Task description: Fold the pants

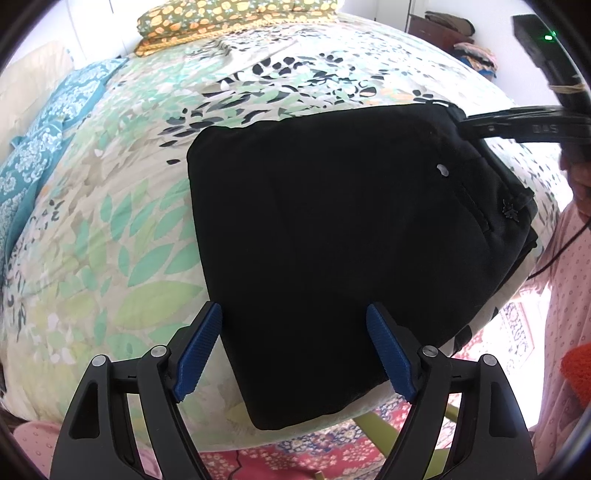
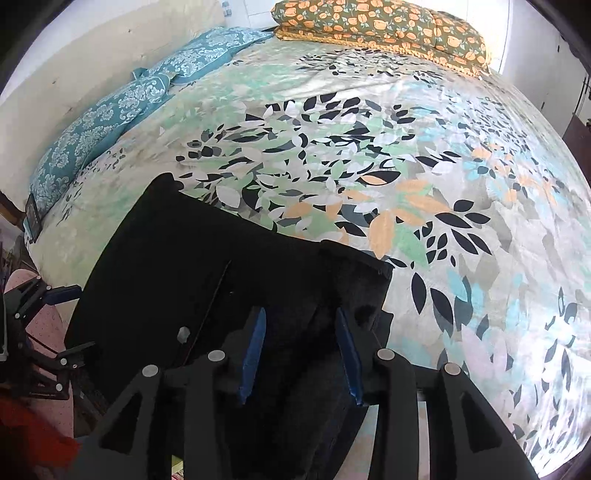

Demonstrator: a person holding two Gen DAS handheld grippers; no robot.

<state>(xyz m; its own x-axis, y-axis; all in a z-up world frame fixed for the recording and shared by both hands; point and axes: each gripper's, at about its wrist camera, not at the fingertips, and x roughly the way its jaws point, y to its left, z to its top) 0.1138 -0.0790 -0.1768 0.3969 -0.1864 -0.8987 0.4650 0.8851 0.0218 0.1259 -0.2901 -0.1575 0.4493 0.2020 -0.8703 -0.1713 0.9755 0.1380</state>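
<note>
The black pants [image 1: 332, 240] lie folded into a compact rectangle near the front edge of the bed, with a small white button [image 1: 441, 170] showing on top. My left gripper [image 1: 295, 332] hovers over their near edge, its blue pads wide apart and holding nothing. My right gripper [image 1: 460, 123] comes in from the right at the waistband corner. In the right wrist view the pants [image 2: 184, 277] fill the lower left. There the right gripper [image 2: 301, 350] stands open, with dark cloth lying between its pads and a gap on both sides.
A floral bedspread [image 1: 129, 221] covers the bed. Teal pillows [image 2: 110, 110] lie along the left side, and a folded orange-flowered quilt [image 2: 388, 26] sits at the far end. A person in pink clothing [image 1: 565, 295] stands at the right. A red patterned rug [image 1: 314, 450] lies below the bed edge.
</note>
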